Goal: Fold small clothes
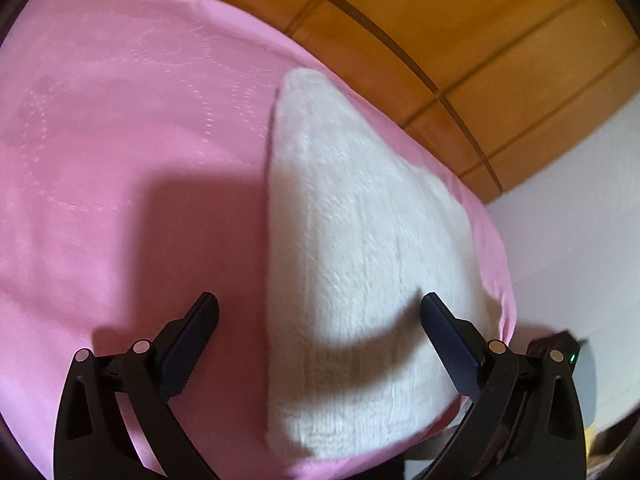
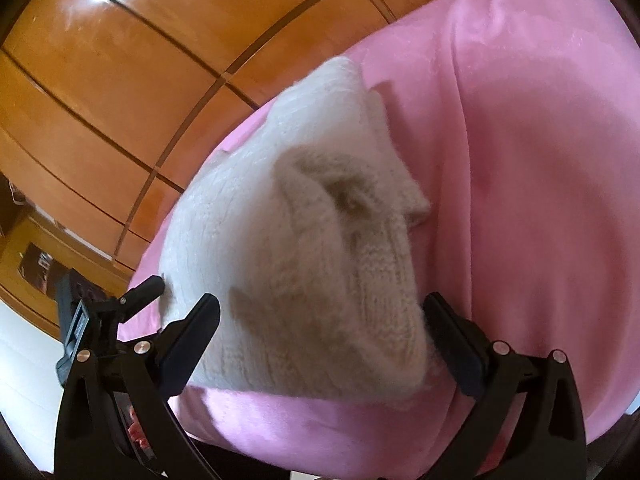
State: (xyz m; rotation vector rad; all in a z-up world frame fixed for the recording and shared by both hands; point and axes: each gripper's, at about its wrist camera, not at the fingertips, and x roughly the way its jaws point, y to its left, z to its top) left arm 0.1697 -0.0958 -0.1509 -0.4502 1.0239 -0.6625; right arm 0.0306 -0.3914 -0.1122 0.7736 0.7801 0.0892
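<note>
A white knitted garment (image 1: 360,240) lies folded on a pink cloth (image 1: 120,160) that covers the surface. In the left wrist view its long straight edge runs away from me. My left gripper (image 1: 320,314) is open above the garment's near end, its fingers (image 1: 200,332) wide apart and pressing nothing. In the right wrist view the garment (image 2: 288,240) shows thick stacked folds and a ribbed edge. My right gripper (image 2: 320,314) stands wide open with the garment's near end lying loose between its fingers (image 2: 452,340).
The pink cloth (image 2: 540,200) ends close beside the garment, and an orange tiled floor (image 2: 120,80) lies below. A black device (image 2: 92,320) stands at the cloth's edge on the left of the right wrist view. A white wall (image 1: 580,220) is at the right.
</note>
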